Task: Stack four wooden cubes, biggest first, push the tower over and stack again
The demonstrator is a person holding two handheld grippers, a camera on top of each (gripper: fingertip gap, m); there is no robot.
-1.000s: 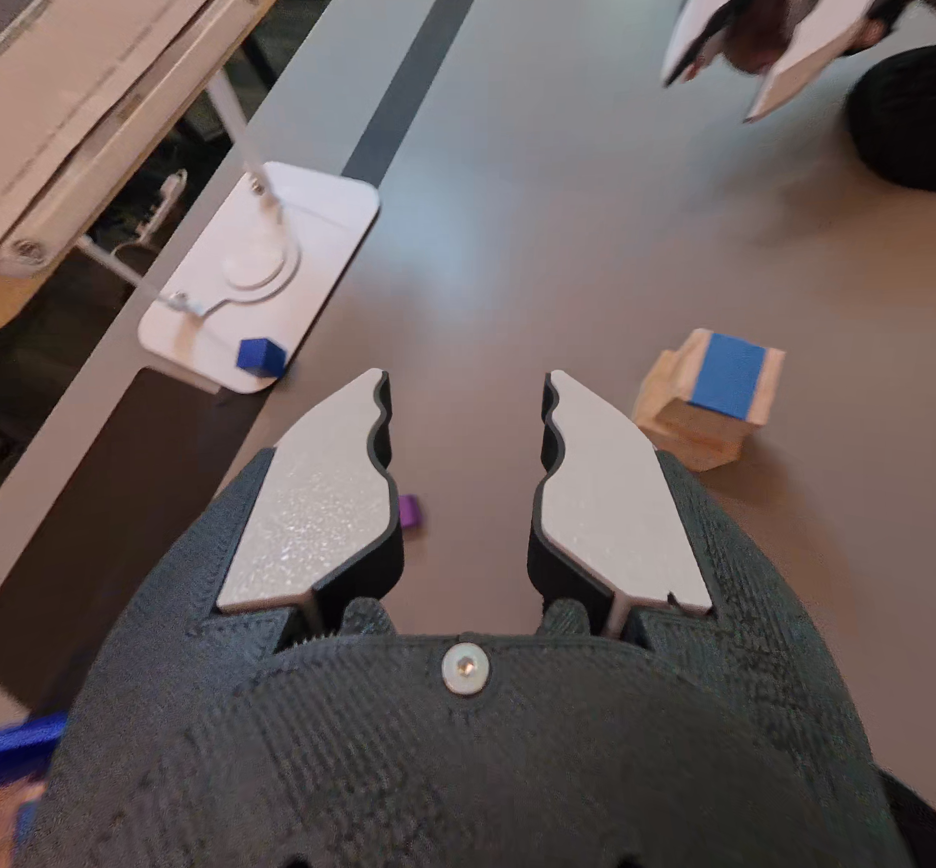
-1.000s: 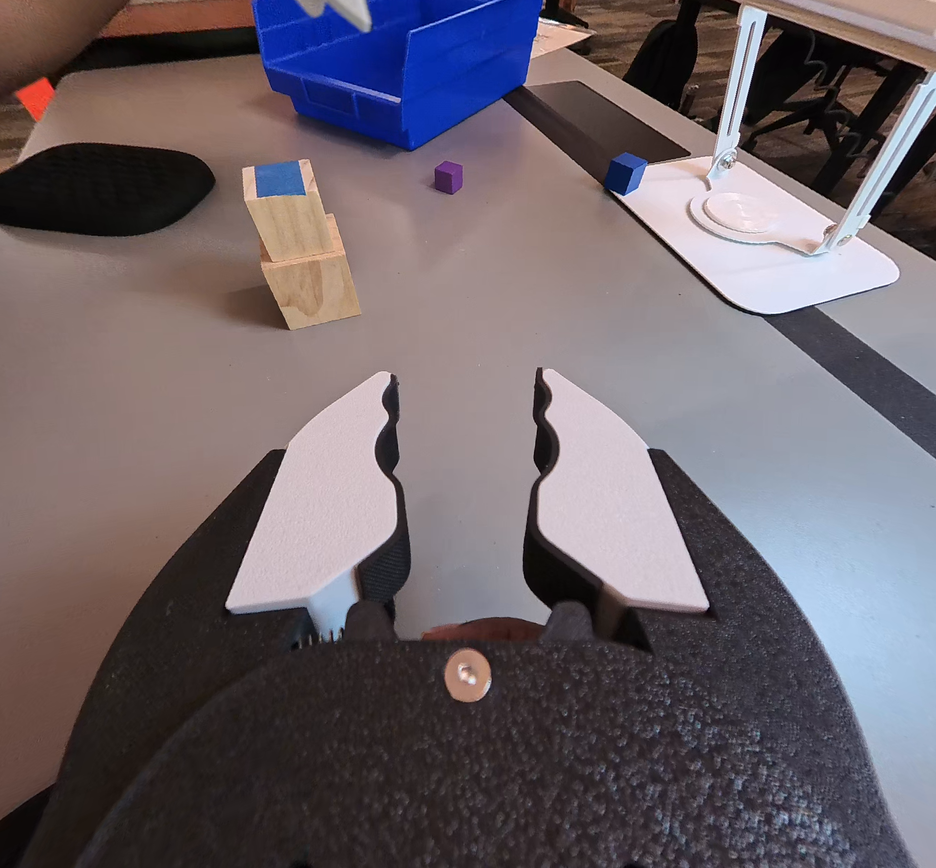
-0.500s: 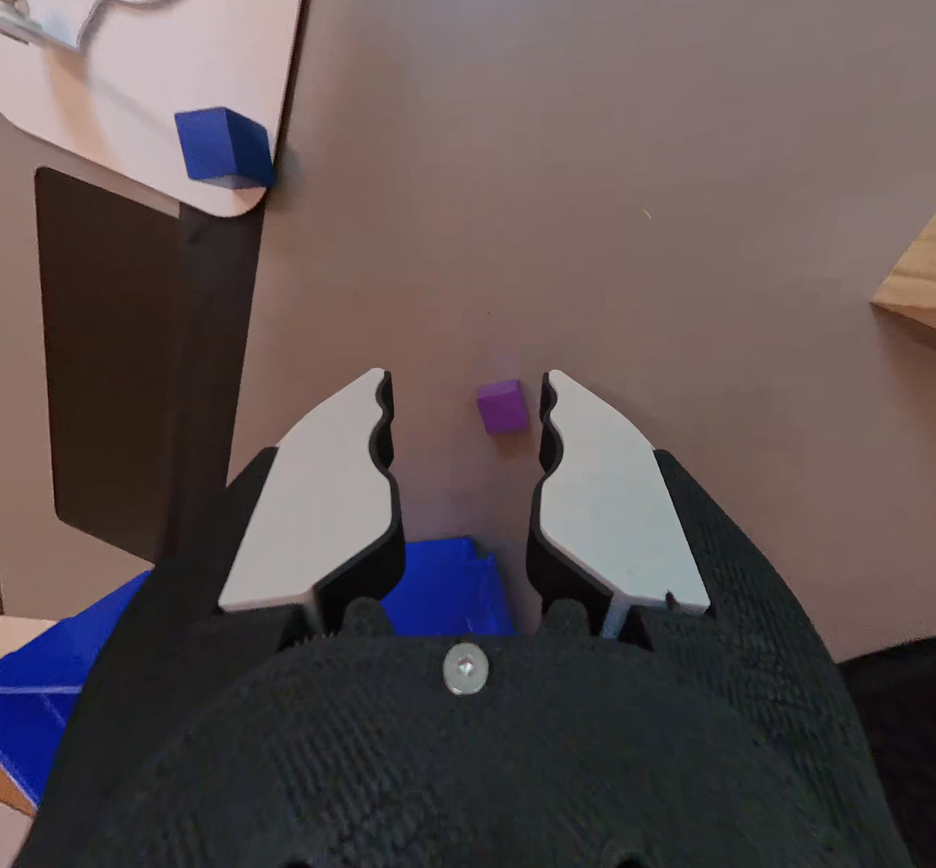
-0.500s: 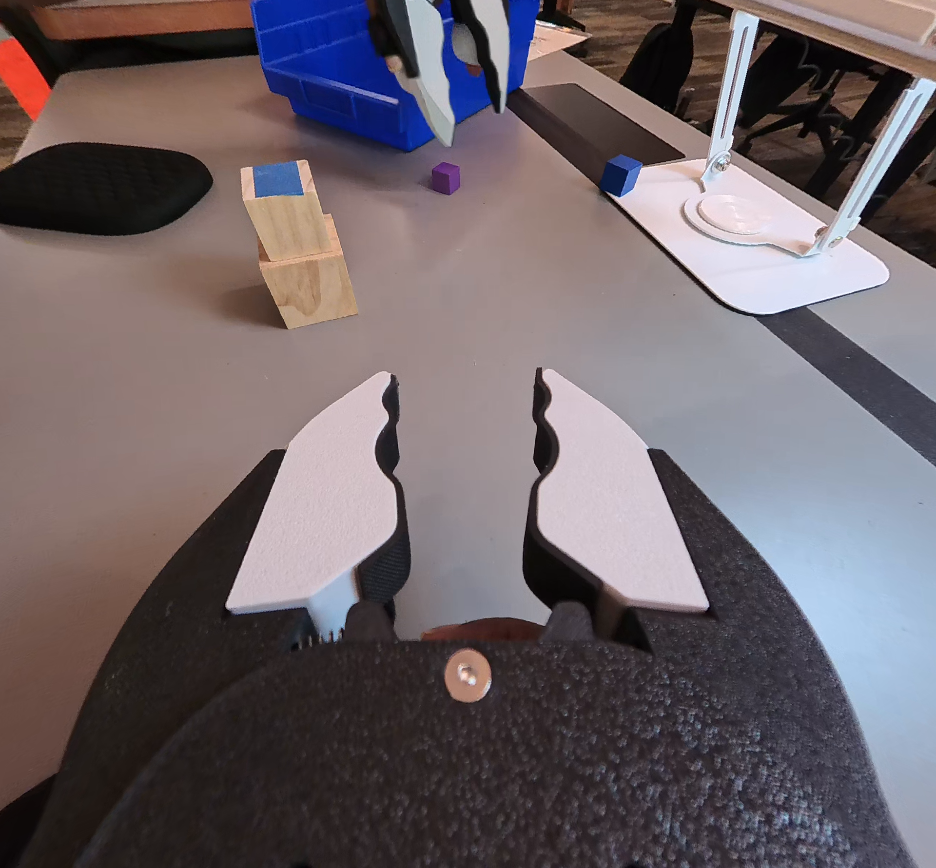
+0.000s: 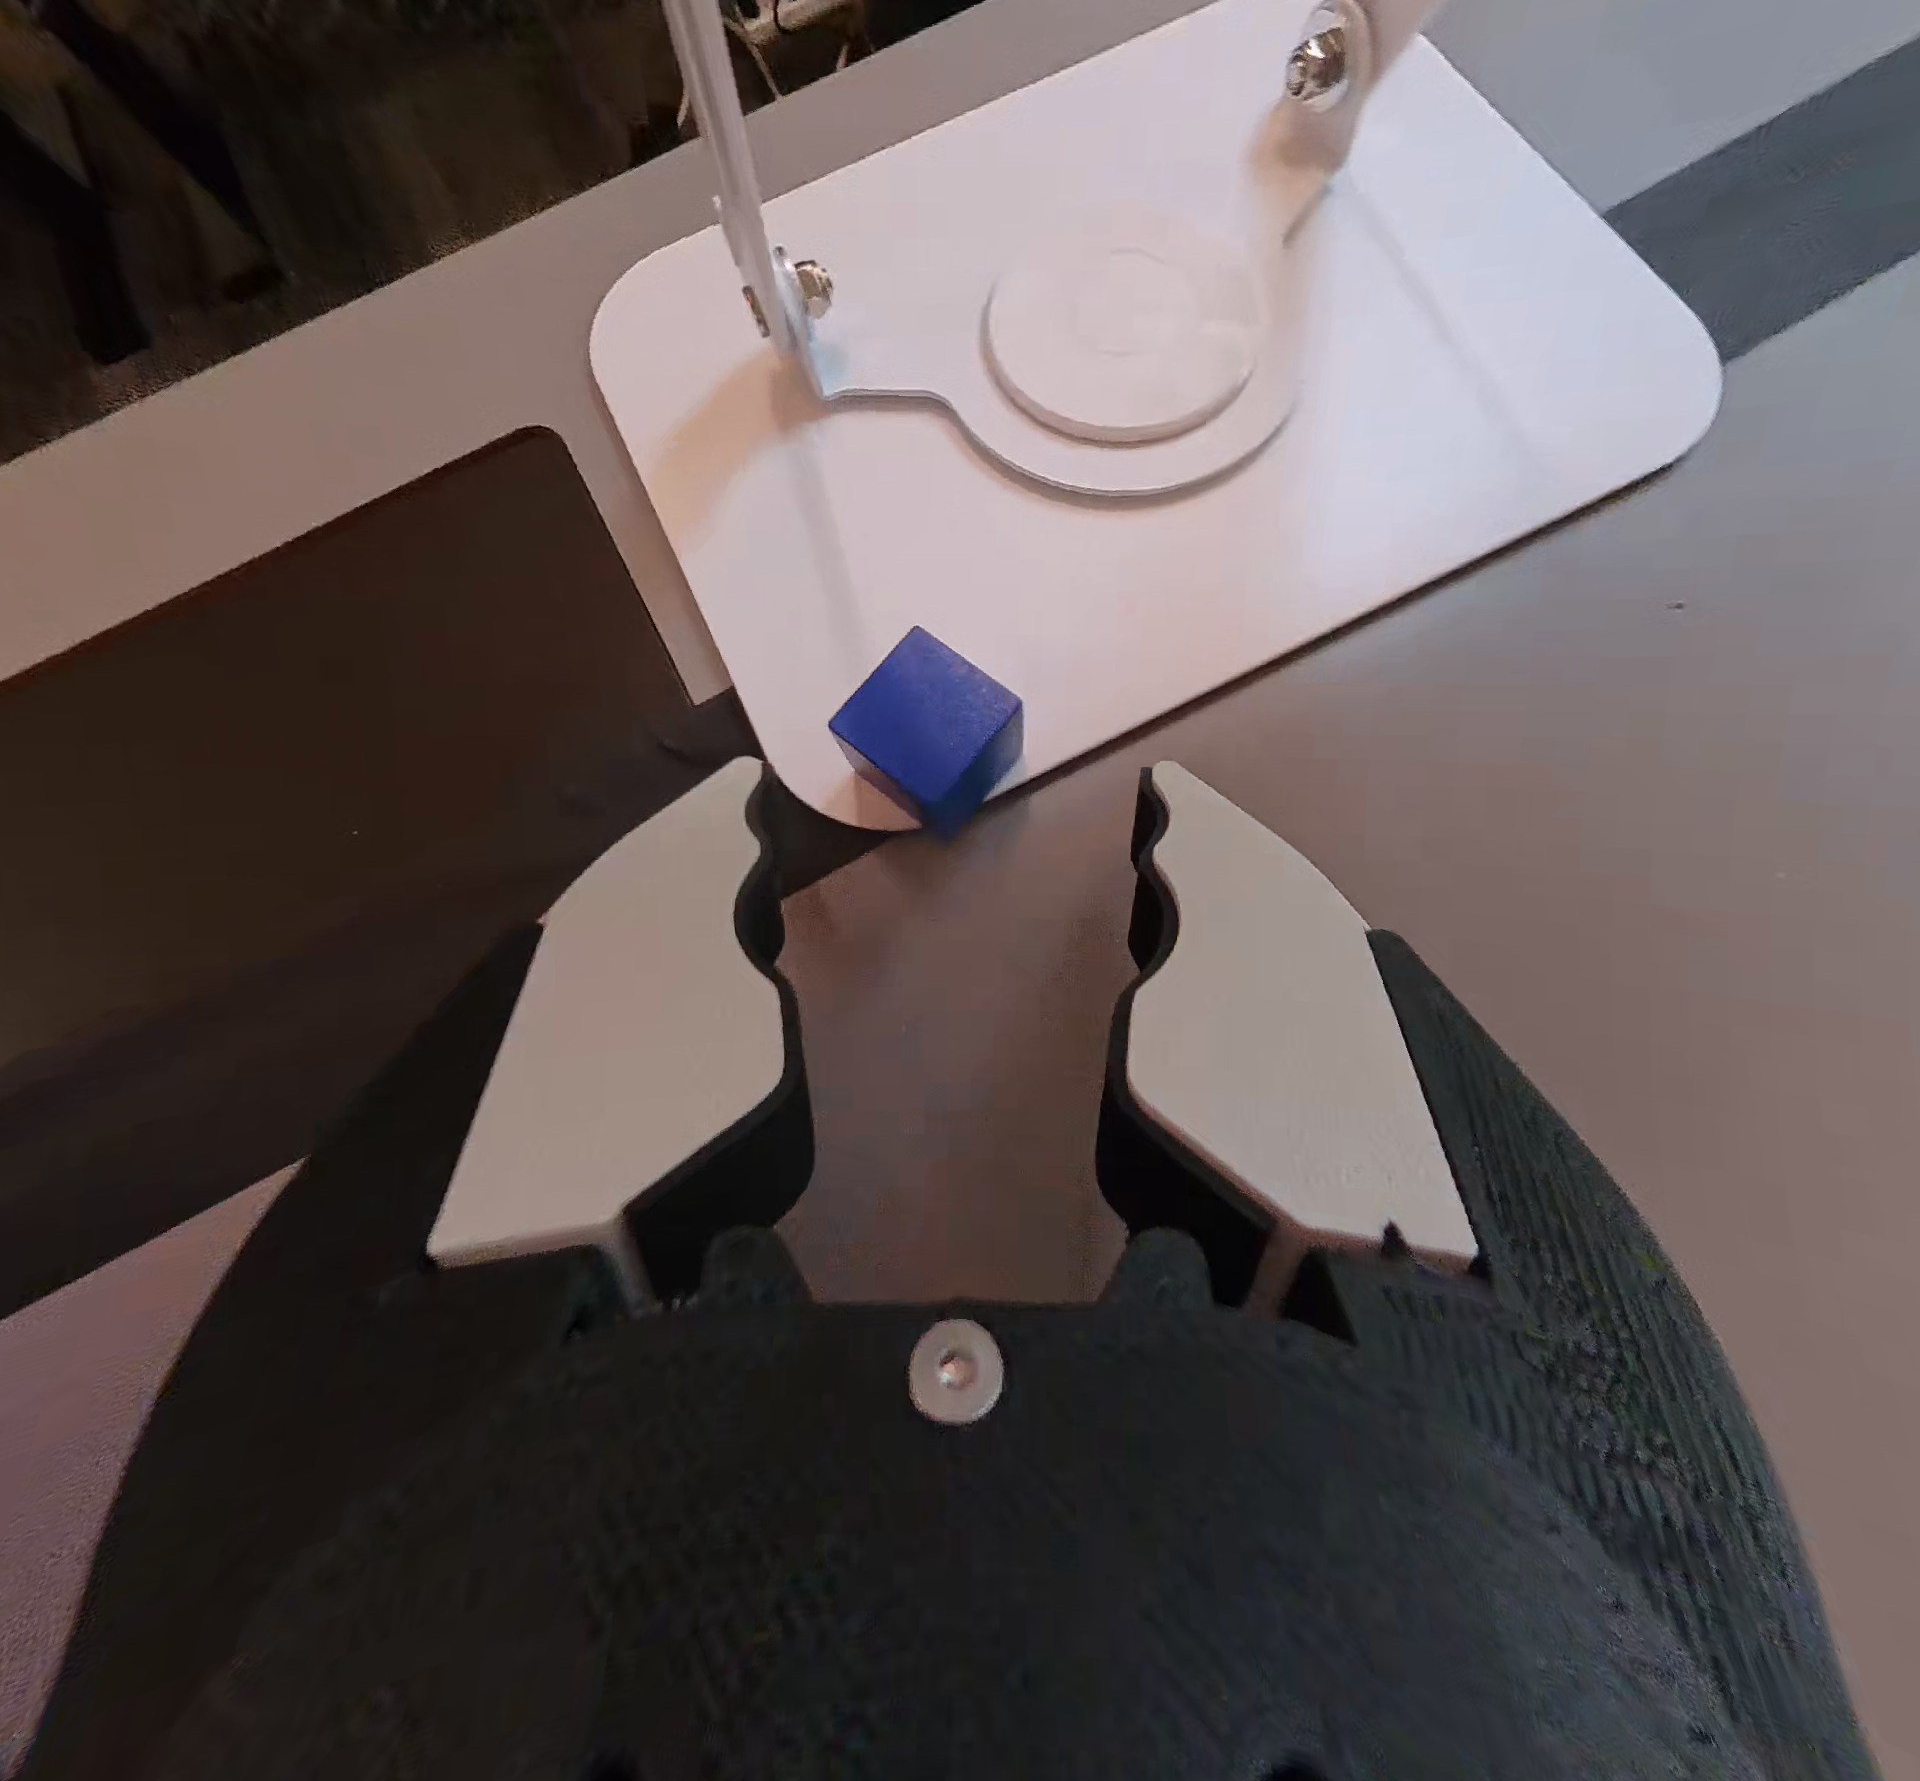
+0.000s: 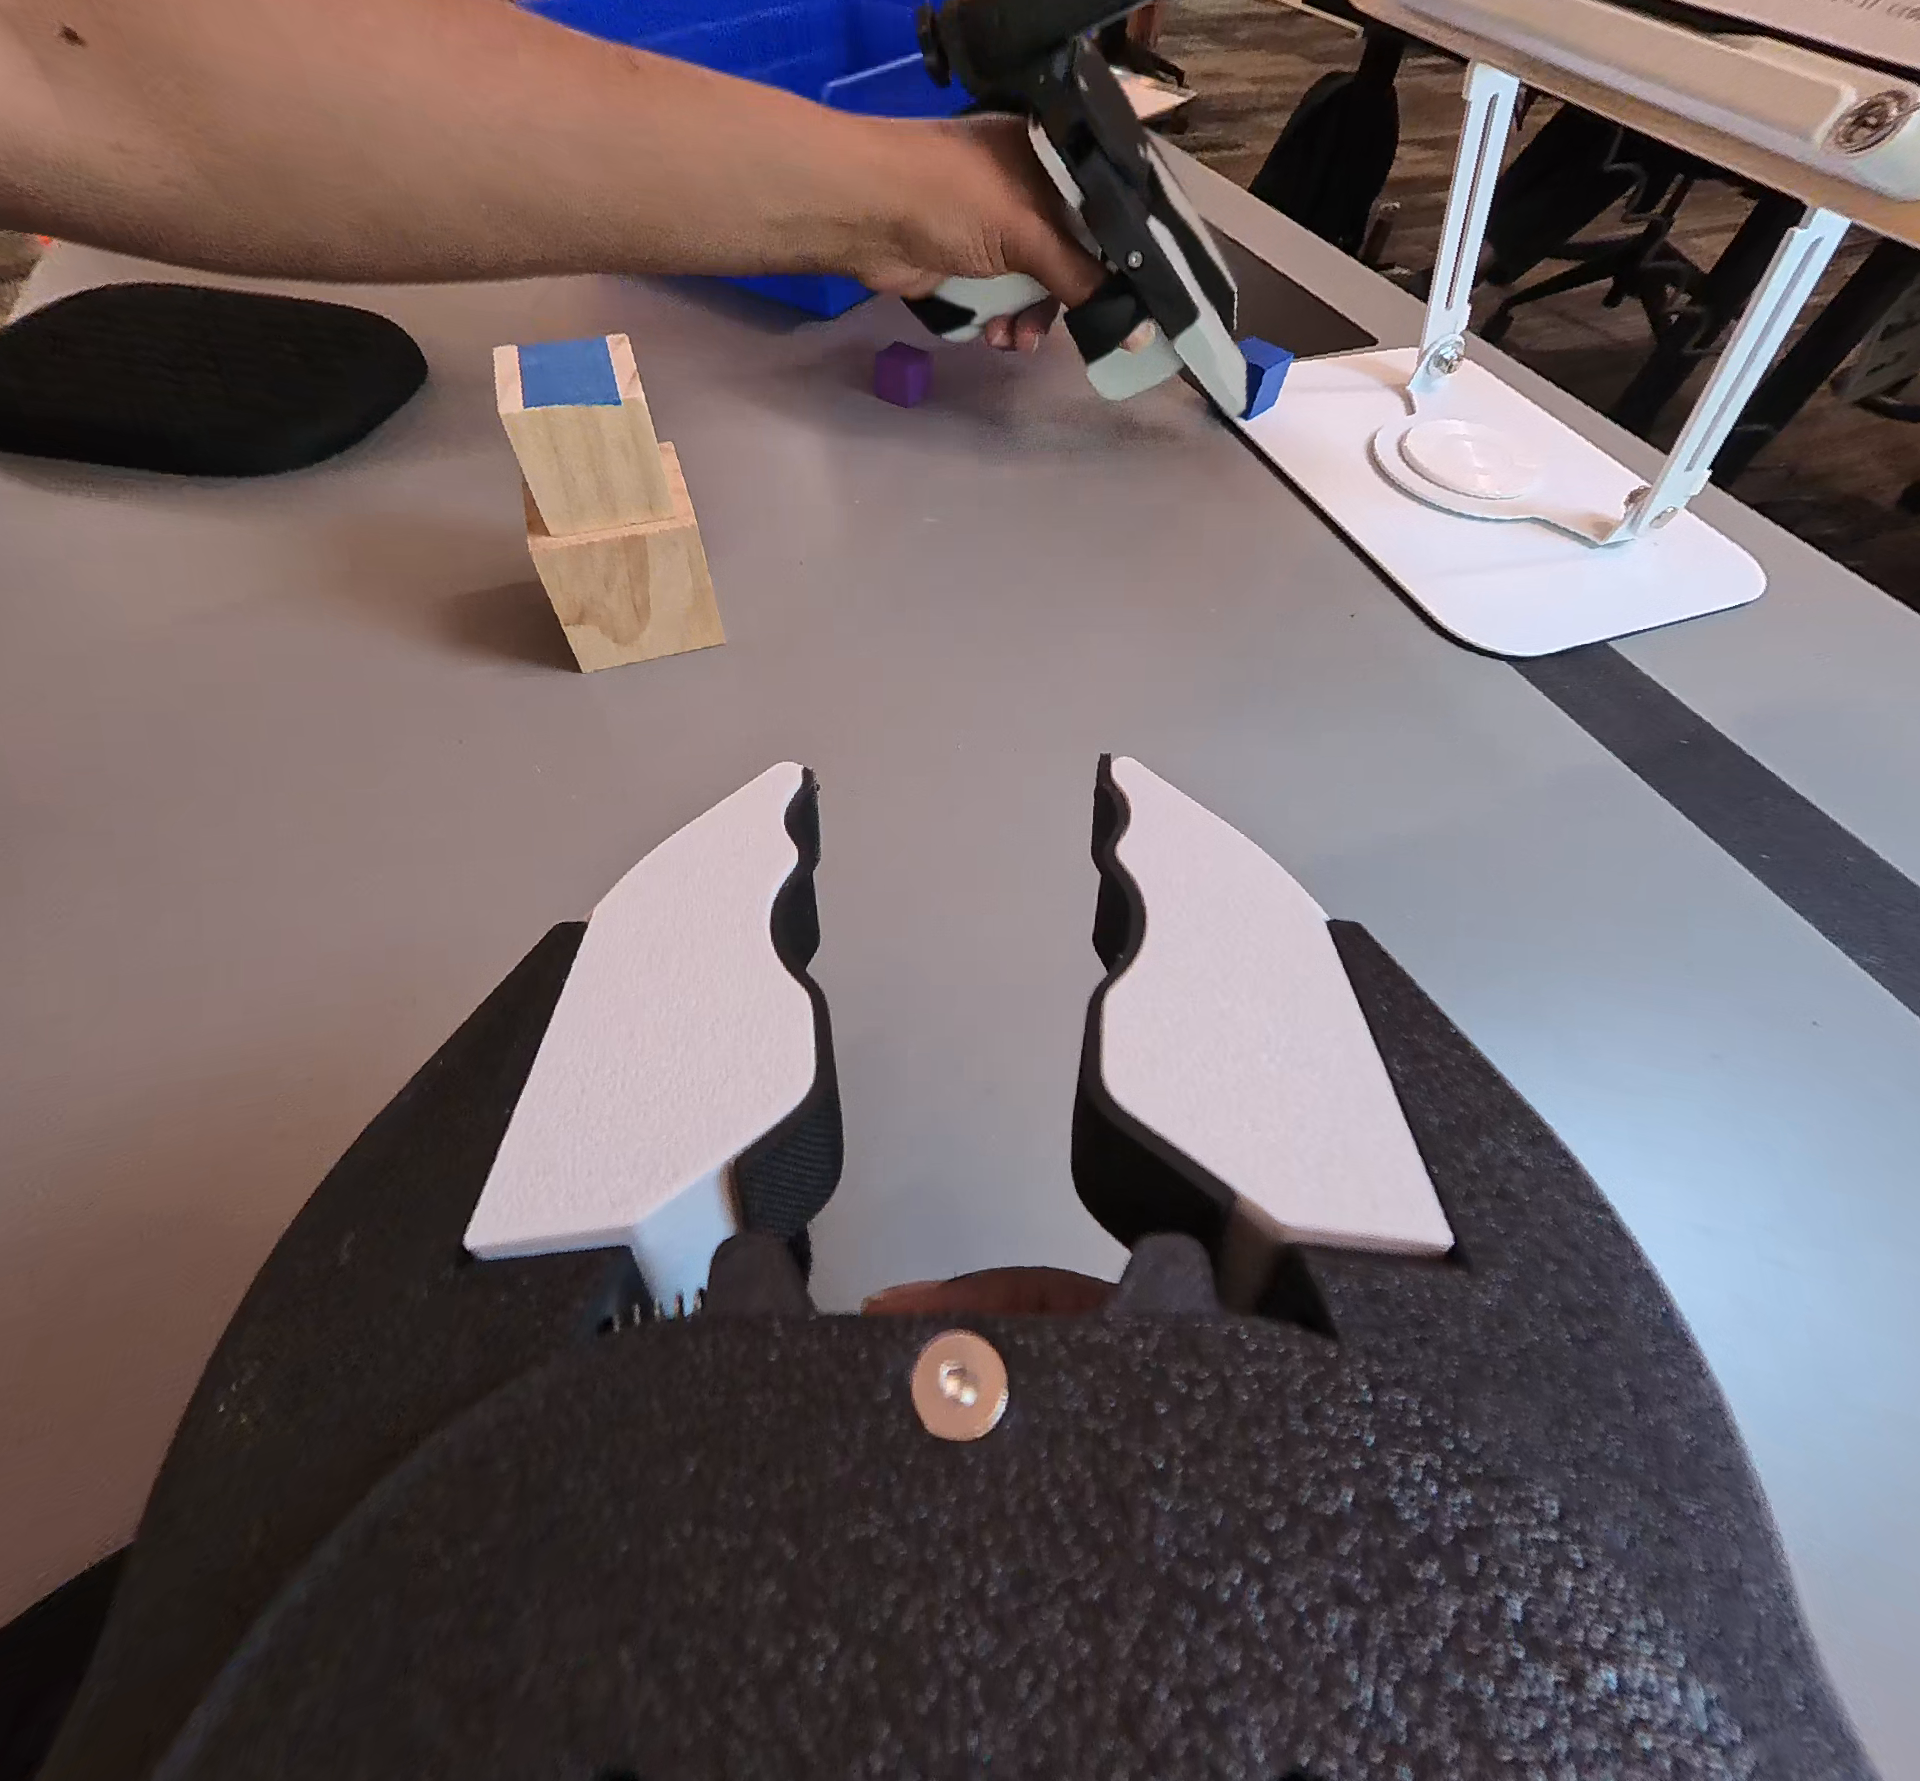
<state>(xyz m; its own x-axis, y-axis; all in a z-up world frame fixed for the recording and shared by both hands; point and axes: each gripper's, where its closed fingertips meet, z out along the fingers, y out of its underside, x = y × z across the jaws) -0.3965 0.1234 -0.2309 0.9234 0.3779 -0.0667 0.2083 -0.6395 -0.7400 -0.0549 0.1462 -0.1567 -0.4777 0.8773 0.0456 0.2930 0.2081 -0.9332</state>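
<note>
Left claw (image 5: 945,775): jaws spread, nothing between the pads; blue cube (image 5: 928,725) just ahead of the tips.
Right claw (image 6: 954,770): jaws apart, bare, above the grey surface (image 6: 987,671).
Blue cube: on the corner of the white stand base (image 5: 1403,443).
Purple cube (image 6: 901,373): on the surface, near the left claw.
Wooden cubes (image 6: 608,500): two stacked, upper one askew, blue-taped on top.

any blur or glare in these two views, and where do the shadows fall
Left wrist view: background beyond the table edge is smeared, soft glare on the white stand base, blue cube sharp. Right wrist view: the stacked wooden cubes cast a shadow leftward; lines bow from wide-angle distortion.
</note>
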